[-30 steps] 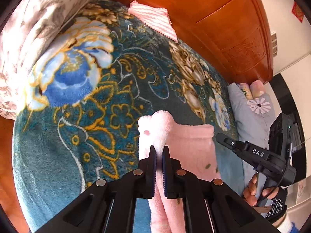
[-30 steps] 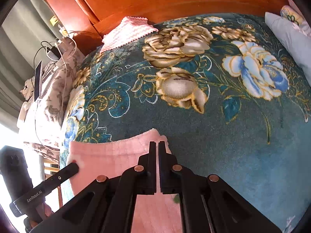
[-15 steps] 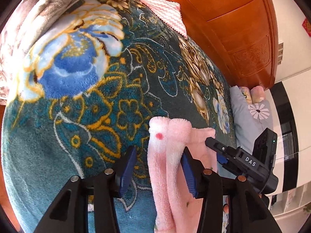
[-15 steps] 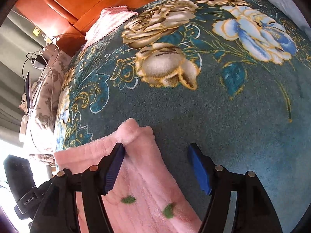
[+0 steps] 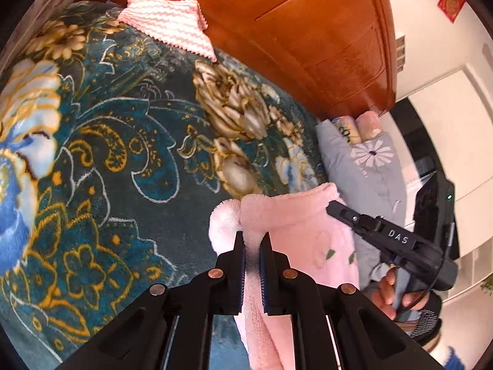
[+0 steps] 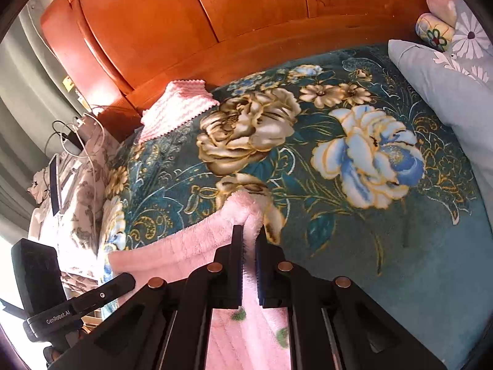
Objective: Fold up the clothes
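A fluffy pink garment point(image 5: 295, 228) with small green marks is held between both grippers above the teal flowered blanket point(image 5: 129, 141). My left gripper point(image 5: 252, 240) is shut on its left upper corner, with pink fleece pinched between the jaws. My right gripper point(image 6: 249, 234) is shut on the other upper corner of the garment point(image 6: 197, 246). The right gripper also shows in the left wrist view point(image 5: 336, 208), and the left gripper in the right wrist view point(image 6: 123, 280). The garment's lower part hangs out of sight.
A folded pink zigzag cloth point(image 5: 166, 21) lies at the head of the bed by the orange wooden headboard point(image 6: 215, 24). Grey flowered pillows point(image 6: 446, 86) lie at the right. A bedside spot with cables and a tablet point(image 6: 55, 182) is at the left.
Half a second ago both grippers stood open around the garment's corners. Now both have shut on the corners and lifted them, after an earlier release.
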The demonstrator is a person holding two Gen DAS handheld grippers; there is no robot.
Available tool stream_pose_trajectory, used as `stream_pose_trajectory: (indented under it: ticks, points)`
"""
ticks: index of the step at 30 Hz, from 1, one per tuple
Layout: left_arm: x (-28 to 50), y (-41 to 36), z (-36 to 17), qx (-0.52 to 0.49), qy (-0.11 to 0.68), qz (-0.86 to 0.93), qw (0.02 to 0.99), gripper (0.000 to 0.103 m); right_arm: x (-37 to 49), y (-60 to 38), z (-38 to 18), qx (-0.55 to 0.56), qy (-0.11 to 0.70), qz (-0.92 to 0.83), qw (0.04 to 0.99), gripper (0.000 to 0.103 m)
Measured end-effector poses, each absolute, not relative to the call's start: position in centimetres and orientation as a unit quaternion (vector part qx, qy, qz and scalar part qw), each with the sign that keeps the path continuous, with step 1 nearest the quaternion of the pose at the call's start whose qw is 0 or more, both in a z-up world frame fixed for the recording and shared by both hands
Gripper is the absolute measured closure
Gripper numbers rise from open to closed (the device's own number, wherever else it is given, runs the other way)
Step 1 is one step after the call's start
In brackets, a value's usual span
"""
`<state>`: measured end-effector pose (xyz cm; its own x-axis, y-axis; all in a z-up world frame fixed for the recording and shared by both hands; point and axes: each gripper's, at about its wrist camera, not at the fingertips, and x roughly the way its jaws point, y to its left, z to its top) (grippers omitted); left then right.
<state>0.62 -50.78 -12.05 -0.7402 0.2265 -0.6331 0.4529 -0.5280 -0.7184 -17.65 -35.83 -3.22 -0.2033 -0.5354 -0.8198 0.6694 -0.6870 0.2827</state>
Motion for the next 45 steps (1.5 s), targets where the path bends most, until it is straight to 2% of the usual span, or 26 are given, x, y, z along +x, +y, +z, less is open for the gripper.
stream_pose_trajectory:
  ticks: [6,11,13,14,15,16,17,22,26,32,38,42,43,44,45]
  points:
    - [-1.8,-51.1,-13.3,0.387,0.455,-0.798,0.077,0.095,-18.6,-37.0,-10.7,0.562,0.089,-0.751,0.336,0.096]
    - [-2.5,-50.8,-12.7,0.41,0.432,-0.799,0.079,0.092,-18.6,-37.4,-12.9,0.577,0.093,-0.749,0.313,0.095]
    - [-2.0,-50.7,-12.2,0.408,0.442,-0.795,0.08,0.088,-18.8,-37.0,-12.2,0.575,0.091,-0.751,0.312,0.092]
    - [-1.6,-50.6,-11.9,0.408,0.448,-0.791,0.084,0.085,-18.9,-36.7,-11.8,0.572,0.091,-0.753,0.311,0.079]
    - [-0.9,-50.4,-11.4,0.404,0.455,-0.788,0.092,0.075,-19.0,-36.0,-10.9,0.566,0.084,-0.76,0.308,0.069]
    - [-0.2,-50.2,-11.0,0.401,0.463,-0.784,0.099,0.065,-19.1,-35.4,-9.9,0.56,0.077,-0.767,0.305,0.066]
    - [0.6,-49.8,-10.5,0.396,0.471,-0.781,0.105,0.063,-19.2,-34.2,-8.8,0.555,0.061,-0.772,0.305,0.066]
    - [6.1,-43.8,-8.1,0.355,0.519,-0.774,0.07,0.059,-16.1,-25.9,-3.5,0.541,0.002,-0.78,0.315,0.06]
    - [9.2,-35.6,-8.4,0.377,0.541,-0.752,0.018,0.057,-10.2,-16.4,-1.2,0.542,0.005,-0.784,0.302,0.056]
    - [12.0,-23.7,-10.1,0.464,0.522,-0.714,-0.038,0.057,0.2,0.4,0.0,0.578,-0.014,-0.783,0.231,0.056]
    - [13.8,-15.9,-10.9,0.538,0.469,-0.698,-0.057,0.057,8.5,15.7,-0.6,0.613,-0.114,-0.771,0.133,0.055]
    - [13.7,-13.5,-9.9,0.539,0.454,-0.707,-0.07,0.059,11.7,20.8,-1.1,0.621,-0.132,-0.768,0.09,0.055]
    - [13.5,-13.3,-9.8,0.541,0.448,-0.709,-0.068,0.064,12.2,21.6,-1.0,0.619,-0.14,-0.769,0.083,0.055]
    - [13.2,-13.0,-9.8,0.544,0.441,-0.711,-0.065,0.072,12.7,22.5,-0.9,0.617,-0.147,-0.77,0.077,0.055]
    - [12.9,-13.0,-9.8,0.551,0.428,-0.714,-0.051,0.097,13.2,23.3,-0.8,0.614,-0.155,-0.77,0.071,0.055]
